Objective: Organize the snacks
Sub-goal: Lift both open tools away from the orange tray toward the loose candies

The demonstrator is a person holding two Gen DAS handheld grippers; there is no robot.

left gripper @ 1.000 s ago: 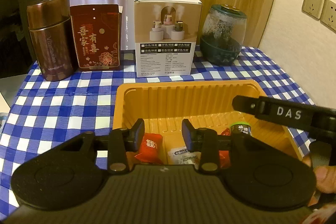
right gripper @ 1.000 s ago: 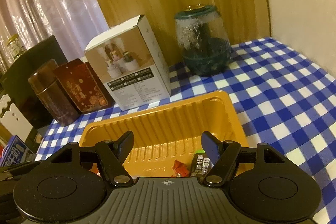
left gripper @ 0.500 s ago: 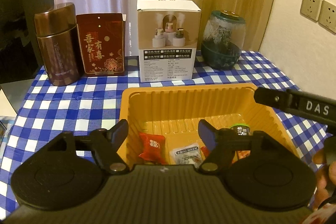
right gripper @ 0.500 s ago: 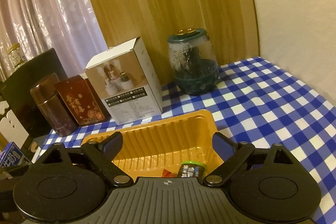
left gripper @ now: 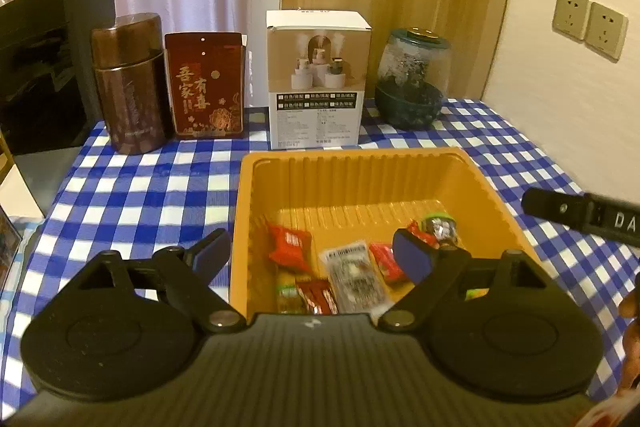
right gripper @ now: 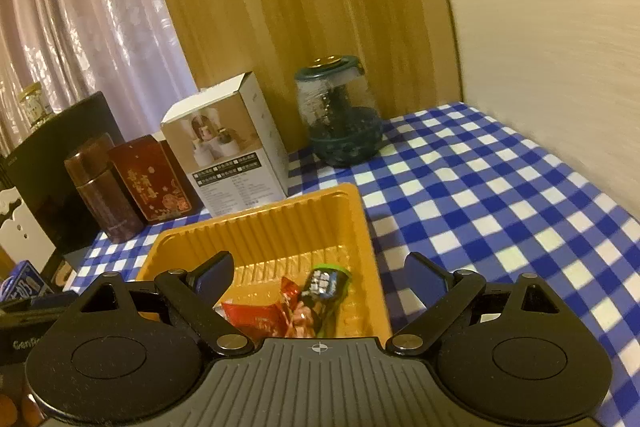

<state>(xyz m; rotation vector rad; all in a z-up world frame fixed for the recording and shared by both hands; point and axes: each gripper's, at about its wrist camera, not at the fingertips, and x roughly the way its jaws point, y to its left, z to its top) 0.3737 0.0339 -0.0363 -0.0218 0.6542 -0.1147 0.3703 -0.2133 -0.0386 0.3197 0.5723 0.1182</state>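
Seemingly near done: snacks all lie inside orange tray; none visible on checked worktop beside tray. Left hand-held gripper above tray's near edge, jaws opening, nothing between. Right hand-held gripper wide, empty.

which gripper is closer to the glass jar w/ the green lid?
Right, judging loosely. The right gripper hangs over the tray's jar-side end; the left gripper, jaws opening and empty, sits further from the glass jar.
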